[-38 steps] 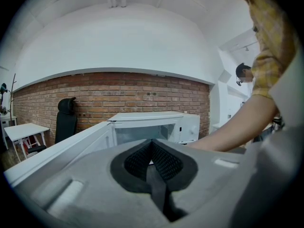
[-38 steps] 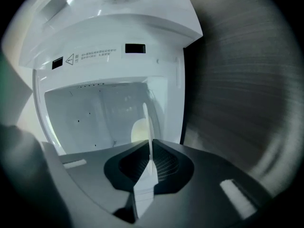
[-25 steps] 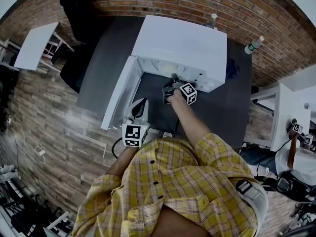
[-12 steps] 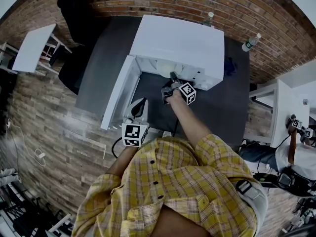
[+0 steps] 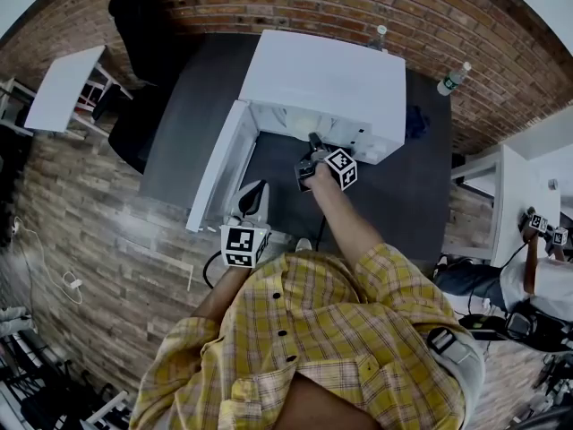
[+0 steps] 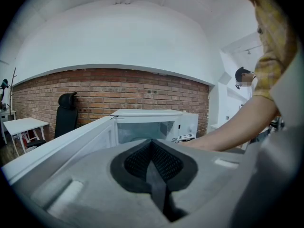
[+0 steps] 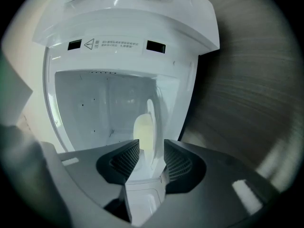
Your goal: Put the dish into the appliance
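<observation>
A white microwave [image 5: 327, 79] stands on the dark table [image 5: 188, 106] with its door [image 5: 219, 173] swung open to the left. My right gripper [image 5: 313, 143] reaches into its mouth. In the right gripper view the white dish [image 7: 145, 129] shows edge-on inside the cavity [image 7: 95, 108], with something pale yellow on it. The right gripper [image 7: 151, 151] is open: its jaws have just been opening and the pads stand clear of the dish's rim on both sides. My left gripper [image 5: 253, 195] hangs by the door's outer end, shut and empty [image 6: 153, 148].
Two bottles [image 5: 452, 81] [image 5: 380, 36] stand behind the microwave, with a blue object [image 5: 417, 124] beside it. A black chair [image 5: 143, 25] and a white side table [image 5: 63, 83] are at the left. Another white table [image 5: 515, 204] is at the right.
Almost nothing differs in the head view: both grippers stay where they were, the right one at the microwave's mouth, the left one by the open door.
</observation>
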Motion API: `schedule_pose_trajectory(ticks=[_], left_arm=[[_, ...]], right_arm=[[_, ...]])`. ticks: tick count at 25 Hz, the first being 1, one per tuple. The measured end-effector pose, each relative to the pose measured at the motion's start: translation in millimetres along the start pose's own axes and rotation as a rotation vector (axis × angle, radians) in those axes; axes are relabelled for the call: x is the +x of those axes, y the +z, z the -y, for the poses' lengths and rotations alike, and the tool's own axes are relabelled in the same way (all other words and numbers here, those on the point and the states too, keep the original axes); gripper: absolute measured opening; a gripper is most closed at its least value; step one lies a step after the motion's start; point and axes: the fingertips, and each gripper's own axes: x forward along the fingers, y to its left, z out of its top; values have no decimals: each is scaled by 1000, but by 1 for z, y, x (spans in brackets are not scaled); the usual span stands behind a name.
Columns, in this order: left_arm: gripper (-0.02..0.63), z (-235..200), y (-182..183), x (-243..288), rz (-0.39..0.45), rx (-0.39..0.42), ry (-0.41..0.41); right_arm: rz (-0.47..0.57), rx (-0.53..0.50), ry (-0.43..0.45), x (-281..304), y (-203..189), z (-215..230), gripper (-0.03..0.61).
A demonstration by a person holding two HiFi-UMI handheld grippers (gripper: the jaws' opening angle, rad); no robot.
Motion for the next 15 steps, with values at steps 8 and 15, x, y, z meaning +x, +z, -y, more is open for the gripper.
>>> schedule_pose_trajectory(ticks=[8, 15], left_arm=[[2, 6, 1, -7, 16, 12, -12], [2, 22, 6, -12, 30, 20, -58]], right_arm=[[4, 16, 28, -24, -9, -1, 146], [-48, -56, 79, -59, -28, -20, 54]])
